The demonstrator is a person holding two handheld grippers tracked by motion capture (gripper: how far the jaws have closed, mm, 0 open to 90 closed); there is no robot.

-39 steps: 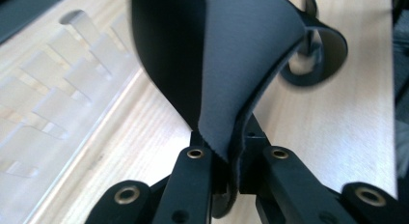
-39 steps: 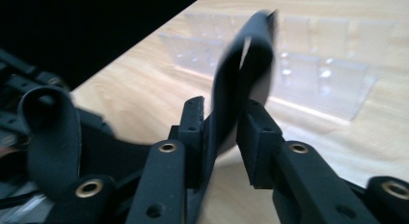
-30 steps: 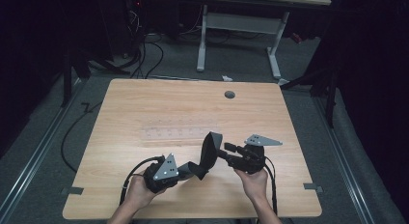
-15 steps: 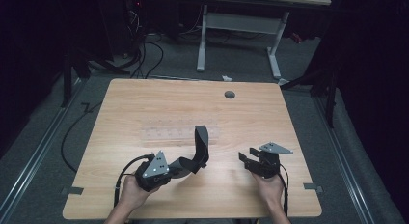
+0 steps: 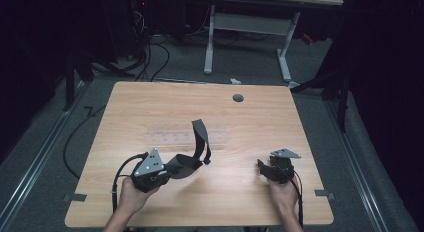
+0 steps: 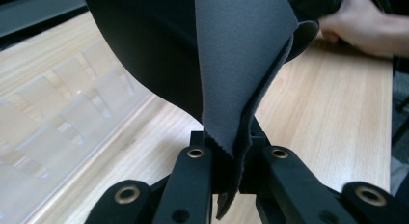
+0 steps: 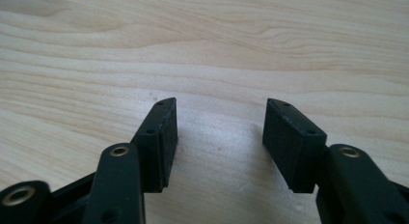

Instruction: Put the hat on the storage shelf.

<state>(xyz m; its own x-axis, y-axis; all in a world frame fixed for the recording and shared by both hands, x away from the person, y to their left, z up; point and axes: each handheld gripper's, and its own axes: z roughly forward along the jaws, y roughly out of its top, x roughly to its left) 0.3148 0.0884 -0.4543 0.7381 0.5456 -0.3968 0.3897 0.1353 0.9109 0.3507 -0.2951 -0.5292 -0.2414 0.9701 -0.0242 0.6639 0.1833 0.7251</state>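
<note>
Table (image 5: 250, 127): strap (image 6: 241, 64) top cropped, left tongs (image 6: 236, 159) pinching.

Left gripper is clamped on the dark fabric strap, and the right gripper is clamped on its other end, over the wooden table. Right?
Not quite. The right gripper holds nothing: its jaws stand open over the bare table, as the right gripper view shows, and they have just been opening. In the high view it sits apart from the strap. The left gripper is indeed clamped on the strap.
</note>
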